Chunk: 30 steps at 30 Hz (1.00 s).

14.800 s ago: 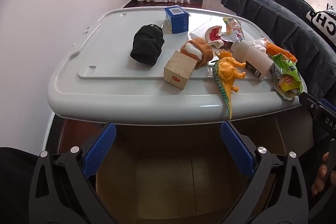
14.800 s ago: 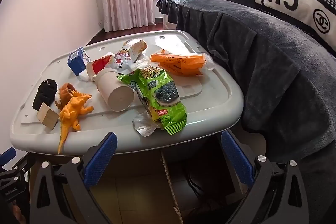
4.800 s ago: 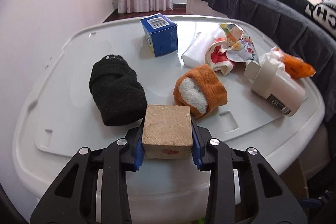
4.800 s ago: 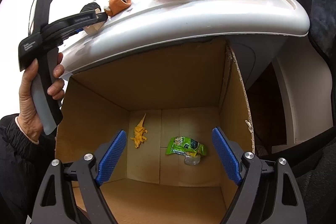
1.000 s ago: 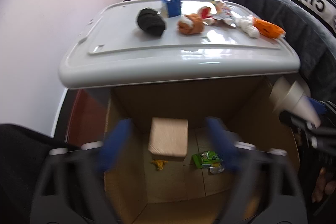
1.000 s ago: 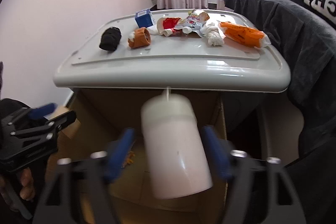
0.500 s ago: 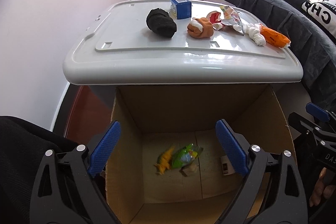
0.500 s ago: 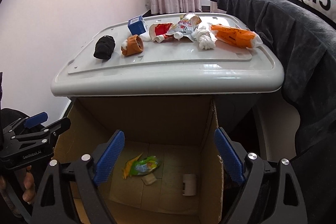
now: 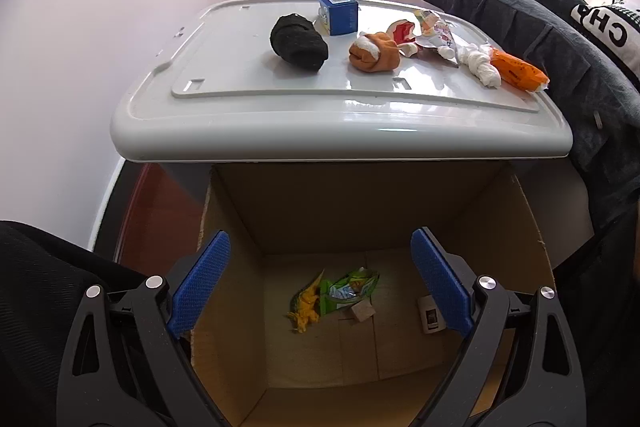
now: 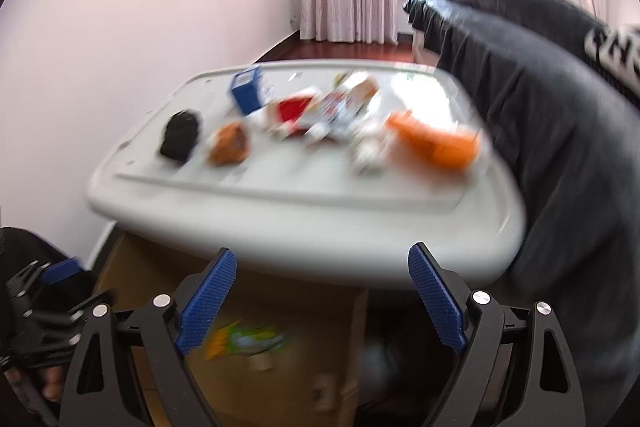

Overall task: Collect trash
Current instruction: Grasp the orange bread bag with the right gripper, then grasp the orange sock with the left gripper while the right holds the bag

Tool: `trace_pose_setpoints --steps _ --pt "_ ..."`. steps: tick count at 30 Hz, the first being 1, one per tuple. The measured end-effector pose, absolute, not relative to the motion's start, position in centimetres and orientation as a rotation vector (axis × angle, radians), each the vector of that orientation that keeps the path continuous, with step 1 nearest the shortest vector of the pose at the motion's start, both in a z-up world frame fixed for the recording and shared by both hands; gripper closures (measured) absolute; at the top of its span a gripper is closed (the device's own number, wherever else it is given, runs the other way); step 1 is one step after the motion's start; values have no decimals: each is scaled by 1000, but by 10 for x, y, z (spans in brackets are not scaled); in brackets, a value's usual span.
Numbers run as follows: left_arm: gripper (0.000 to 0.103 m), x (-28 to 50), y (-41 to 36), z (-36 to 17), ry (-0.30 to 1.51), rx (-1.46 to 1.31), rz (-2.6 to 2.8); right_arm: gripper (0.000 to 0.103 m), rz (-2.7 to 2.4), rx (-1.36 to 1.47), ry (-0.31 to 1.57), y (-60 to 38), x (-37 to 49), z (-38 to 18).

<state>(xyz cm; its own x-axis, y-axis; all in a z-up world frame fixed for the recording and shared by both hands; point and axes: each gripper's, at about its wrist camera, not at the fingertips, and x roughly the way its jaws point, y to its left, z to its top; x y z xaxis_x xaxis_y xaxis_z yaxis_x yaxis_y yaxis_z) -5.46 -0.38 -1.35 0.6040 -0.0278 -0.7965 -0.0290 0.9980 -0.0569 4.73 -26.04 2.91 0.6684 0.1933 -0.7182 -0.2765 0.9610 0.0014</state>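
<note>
We see left gripper (image 9: 320,283) and right gripper (image 10: 318,301) both spread wide, empty. Cardboard box (image 9: 532,227) at 6 o'clock holds green wrapper (image 9: 348,287); orange packet (image 9: 518,69) on bench (image 9: 280,131) at 2 o'clock.

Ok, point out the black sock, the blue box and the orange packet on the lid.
black sock (image 9: 299,43), left wrist view, middle of the bundle
blue box (image 9: 338,13), left wrist view, front face
orange packet (image 9: 519,69), left wrist view, middle of the wrapper

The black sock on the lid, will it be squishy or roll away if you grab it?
The black sock looks like soft rolled fabric, so it probably squashes between the fingers. It sits slumped on the grey lid, so it likely won't roll. Probably light.
</note>
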Motion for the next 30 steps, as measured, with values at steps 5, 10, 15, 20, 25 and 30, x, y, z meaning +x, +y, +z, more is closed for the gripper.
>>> trace_pose_setpoints --steps 5,10,15,20,25,30 --pt "13 -53 -4 -15 929 -81 -10 15 197 -228 830 -293 130 31" --pt "13 -50 -3 -22 955 -102 -15 15 170 -343 895 -304 185 6" --pt "13 -49 -1 -24 964 -120 -13 15 188 -429 886 -296 200 -14" --pt "13 -50 -2 -24 961 -115 -16 18 188 -479 898 -290 220 -33" --pt "13 -50 -1 -25 964 -119 -11 39 218 -369 922 -301 233 -39" --pt "13 -49 -5 -25 960 -106 -20 80 199 -281 926 -299 229 -40"
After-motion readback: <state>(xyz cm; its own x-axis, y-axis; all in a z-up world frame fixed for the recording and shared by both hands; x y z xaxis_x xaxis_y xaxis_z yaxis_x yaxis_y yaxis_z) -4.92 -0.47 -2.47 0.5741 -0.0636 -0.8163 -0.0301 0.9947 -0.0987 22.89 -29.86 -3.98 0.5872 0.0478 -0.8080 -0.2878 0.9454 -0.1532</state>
